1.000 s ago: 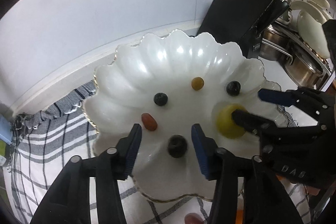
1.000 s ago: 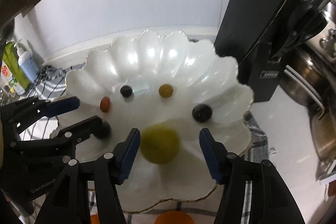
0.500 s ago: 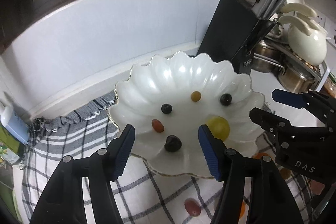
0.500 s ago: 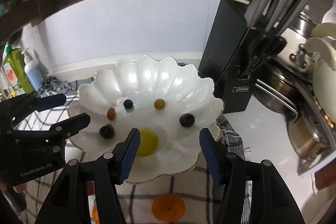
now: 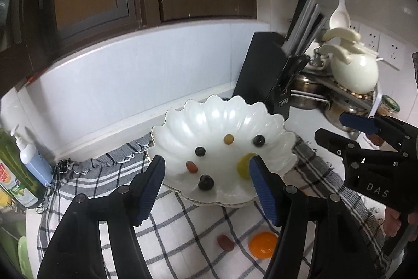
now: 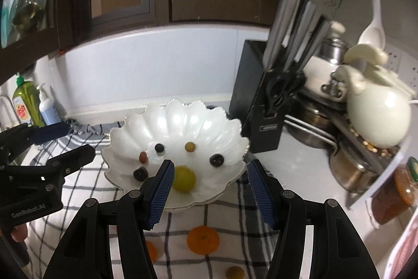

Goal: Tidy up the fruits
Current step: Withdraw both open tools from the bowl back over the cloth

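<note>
Showing orange fruit (image 6: 203, 239) whole | left view: fingers (image 5: 262, 190) overlap it

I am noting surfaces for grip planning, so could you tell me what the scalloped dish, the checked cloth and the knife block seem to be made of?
Scalloped dish: probably glazed ceramic or opal glass; glossy pearly white with bright highlights and a thin gilt-looking rim.
Checked cloth: woven fabric, matte, with a gathered, fringed edge at the back.
Knife block: matte black, flat-faced; wood or plastic, I cannot tell which.
</note>
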Available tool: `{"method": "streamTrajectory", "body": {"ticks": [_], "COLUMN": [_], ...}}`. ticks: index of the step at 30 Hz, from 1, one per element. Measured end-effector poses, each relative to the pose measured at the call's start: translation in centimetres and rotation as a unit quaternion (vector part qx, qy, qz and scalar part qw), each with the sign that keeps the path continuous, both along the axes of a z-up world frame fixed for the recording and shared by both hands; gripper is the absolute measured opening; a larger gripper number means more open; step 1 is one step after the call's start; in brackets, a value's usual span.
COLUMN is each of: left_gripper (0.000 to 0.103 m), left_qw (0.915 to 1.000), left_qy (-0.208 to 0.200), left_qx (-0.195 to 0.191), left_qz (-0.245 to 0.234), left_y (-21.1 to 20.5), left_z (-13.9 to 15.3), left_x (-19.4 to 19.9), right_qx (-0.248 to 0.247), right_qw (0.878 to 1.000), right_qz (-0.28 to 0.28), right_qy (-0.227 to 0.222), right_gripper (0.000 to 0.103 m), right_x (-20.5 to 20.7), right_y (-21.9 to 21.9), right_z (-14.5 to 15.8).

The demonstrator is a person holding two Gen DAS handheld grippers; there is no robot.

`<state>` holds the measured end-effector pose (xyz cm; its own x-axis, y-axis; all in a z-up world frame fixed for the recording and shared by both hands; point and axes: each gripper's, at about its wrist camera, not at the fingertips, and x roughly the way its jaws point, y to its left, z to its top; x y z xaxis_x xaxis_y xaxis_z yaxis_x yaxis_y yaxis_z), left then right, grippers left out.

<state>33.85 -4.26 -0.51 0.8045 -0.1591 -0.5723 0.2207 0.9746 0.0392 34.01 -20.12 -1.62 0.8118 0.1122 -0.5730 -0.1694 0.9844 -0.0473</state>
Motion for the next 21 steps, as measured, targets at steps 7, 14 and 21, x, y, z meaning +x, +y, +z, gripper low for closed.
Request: {"method": "streamTrajectory", "body": {"ticks": [7, 14, 21], "left_gripper": [0.069, 0.069, 0.069], "left_qw": [0.9996, 0.9995, 0.9997], "left_qy": [-0.024, -0.028, -0.013], "left_qx": [0.010, 0.001, 0.000], "left_qz": [-0.009, -0.016, -0.022], "left_y": [-0.4, -0.6, -0.9], "left_z": [0.8, 1.0, 0.0], "left_x": [-2.9, -5.2, -7.0], "right_qx": [-0.001, 0.006, 0.012], "right_qw": [0.999, 0.998, 0.998], "right_qz": [-0.021, -0.044, -0.046], "right_qy": [-0.032, -0.045, -0.031], "right_gripper": [0.060, 0.060, 0.060], "right_x": [-3.4, -6.4, -8.3], "right_y": [-1.2, -2.1, -2.6], "right_z": [1.5, 1.6, 0.4]}}
